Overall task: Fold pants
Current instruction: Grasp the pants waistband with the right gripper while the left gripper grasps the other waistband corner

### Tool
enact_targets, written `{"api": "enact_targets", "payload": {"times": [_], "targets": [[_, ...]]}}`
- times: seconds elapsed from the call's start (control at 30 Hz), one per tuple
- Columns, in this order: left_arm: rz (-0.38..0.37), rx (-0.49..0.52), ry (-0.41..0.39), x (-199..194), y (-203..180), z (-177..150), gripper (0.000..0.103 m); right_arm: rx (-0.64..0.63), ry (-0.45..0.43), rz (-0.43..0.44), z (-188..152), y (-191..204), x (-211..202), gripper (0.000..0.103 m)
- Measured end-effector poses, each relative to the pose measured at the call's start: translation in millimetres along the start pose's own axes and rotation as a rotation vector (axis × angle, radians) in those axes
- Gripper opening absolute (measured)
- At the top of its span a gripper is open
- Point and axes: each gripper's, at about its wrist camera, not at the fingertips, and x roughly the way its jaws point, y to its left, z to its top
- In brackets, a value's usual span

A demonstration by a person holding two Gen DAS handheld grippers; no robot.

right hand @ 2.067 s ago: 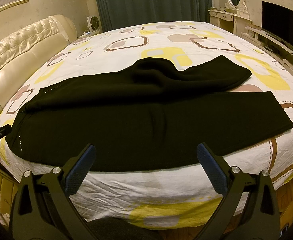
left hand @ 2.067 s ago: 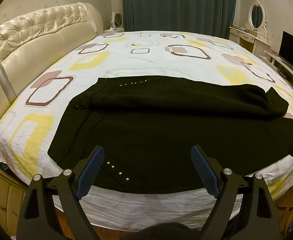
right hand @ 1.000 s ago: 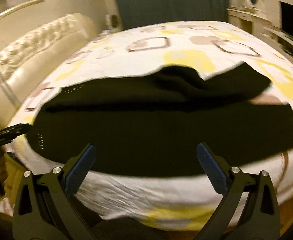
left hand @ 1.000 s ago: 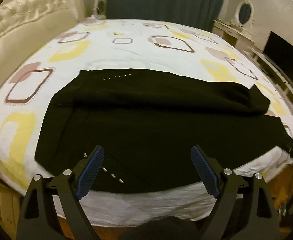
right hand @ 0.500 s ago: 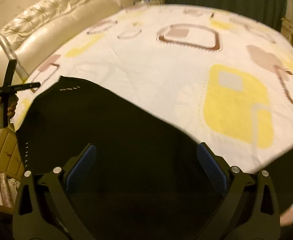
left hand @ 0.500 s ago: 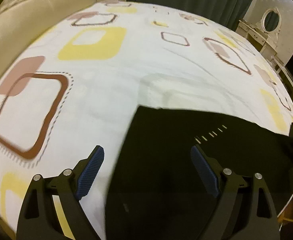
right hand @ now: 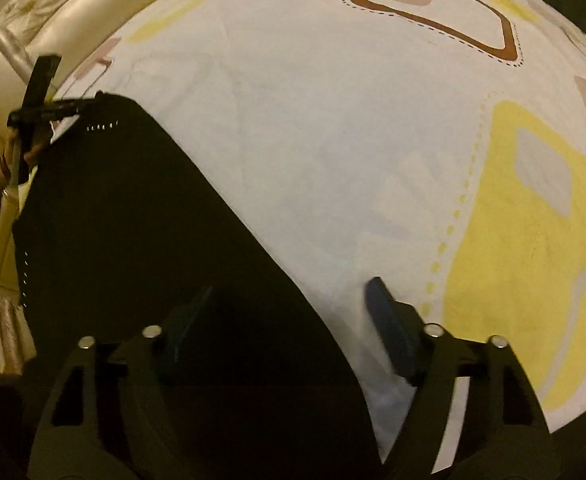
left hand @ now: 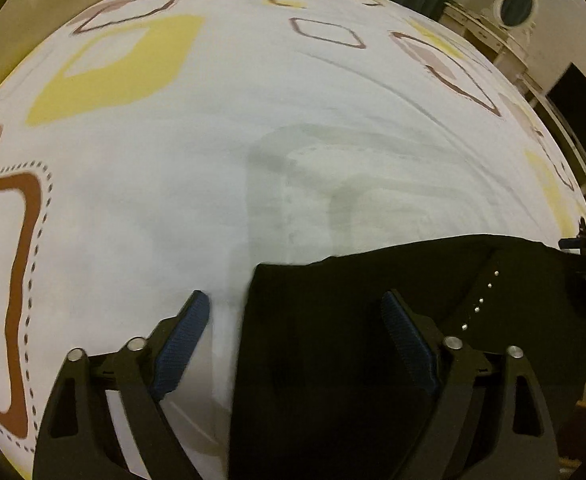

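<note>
Plenty of bare patterned bedsheet (left hand: 213,168) beyond the black pants (left hand: 353,340), stretching to the far edge of the bed; cream padded headboard (right hand: 65,12) along the left edge in the right wrist view, a dresser with a round mirror (left hand: 513,0) past the right edge in the left wrist view. Pants dark, flat, lying along the near edge of the bed, with a short row of pale studs (left hand: 481,300) near one corner. Left gripper (left hand: 293,320) straddling the upper left corner of the cloth, jaws just been closing, not yet pinched, one blue pad over sheet and one over fabric. Right gripper (right hand: 289,312) likewise astride the slanting cloth edge, jaws just been closing, still apart, nothing clamped. Frames soft with blur; pants' lower part cut off behind the fingers, folds lost in the black.
</note>
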Motion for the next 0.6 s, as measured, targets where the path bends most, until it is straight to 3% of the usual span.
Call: {"api": "enact_targets", "payload": {"times": [0.03,0.07,0.1,0.13,0.23,0.4,0.6], "targets": [[0.009,0.002,0.001,0.9,0.6,1.8,0.059,-0.002,0.000,0.015,-0.6,0.5,-1.4,0.040],[0.011,0.000,0.006,1.0,1.1,3.2,0.052,0.001,0.001,0.034,-1.1,0.4,-2.4,0.015],[0.002,0.000,0.009,-0.2,0.6,3.7,0.040,0.012,0.008,0.063,-2.6,0.3,-3.1,0.007],[-0.015,0.008,0.013,-2.4,-1.0,3.8,0.034,0.011,0.012,0.058,-4.2,1.8,-3.7,0.007],[0.009,0.020,-0.017,-11.3,-2.9,10.9,0.032,-0.007,-0.022,-0.007,-3.8,9.4,-13.0,0.006],[-0.019,0.004,-0.156,-60.0,-9.5,11.4,0.032,-0.014,-0.159,-0.106,-0.7,27.8,-44.8,0.006],[-0.086,-0.009,-0.279,-116.9,-17.4,-23.2,0.032,-0.113,-0.338,-0.246,-48.6,82.1,-104.3,0.006]]}}
